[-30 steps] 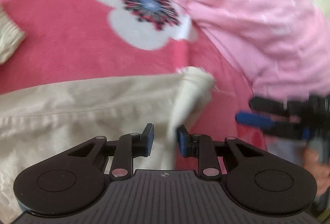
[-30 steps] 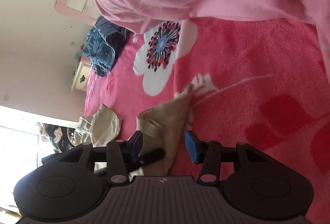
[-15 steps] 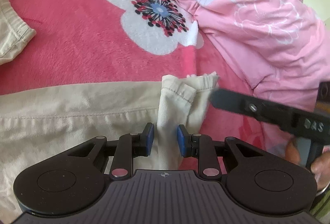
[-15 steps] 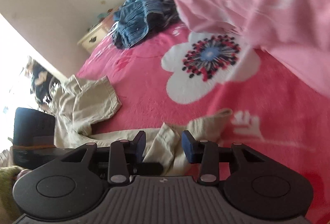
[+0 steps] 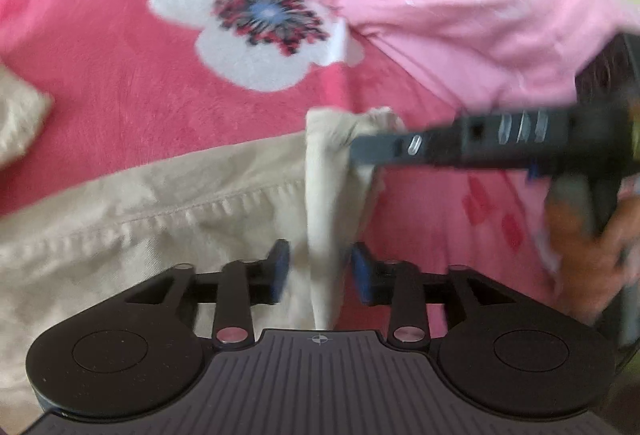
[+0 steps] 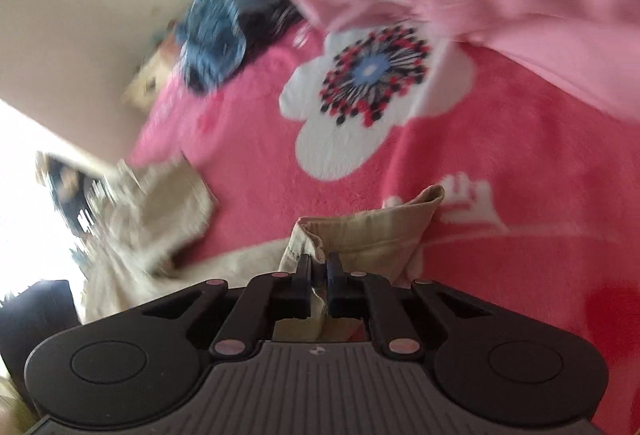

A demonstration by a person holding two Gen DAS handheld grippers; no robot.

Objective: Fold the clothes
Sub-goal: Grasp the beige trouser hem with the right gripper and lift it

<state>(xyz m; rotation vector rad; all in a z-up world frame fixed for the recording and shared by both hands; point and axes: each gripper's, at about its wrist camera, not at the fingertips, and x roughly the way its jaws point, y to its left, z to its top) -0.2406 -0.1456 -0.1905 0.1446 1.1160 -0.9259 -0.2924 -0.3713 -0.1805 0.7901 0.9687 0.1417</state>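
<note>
Your right gripper (image 6: 319, 271) is closed tight on a raised corner of the beige cotton garment (image 5: 168, 219), and its jaws have just been closing; the black fingers (image 6: 301, 277) pinch a small fold of the cloth between them. From your left wrist camera, the same gripper comes in from the right side as a dark bar, with your hand (image 5: 592, 247) behind it, and its tip meets the upright fold of the beige cloth.

Your left gripper (image 5: 319, 269) stands half open, and its jaws have just been opening. The upright fold of the beige garment passes between the blue pads (image 5: 280, 267), but the pads do not press on it; there is a gap on each side.

The beige garment lies spread on the bright pink fleece blanket with a big white flower print (image 6: 500, 139). Most of it is to the left of both grippers, with a stitched seam running across it. One more beige part (image 6: 160, 203) lies further to the left, blurred.

A pale pink garment (image 5: 460, 3) lies on the blanket behind the flower. A dark blue denim pile (image 6: 216, 39) lies at the far edge of the blanket, near the cream wall (image 6: 80, 15). Both pictures are blurred.
</note>
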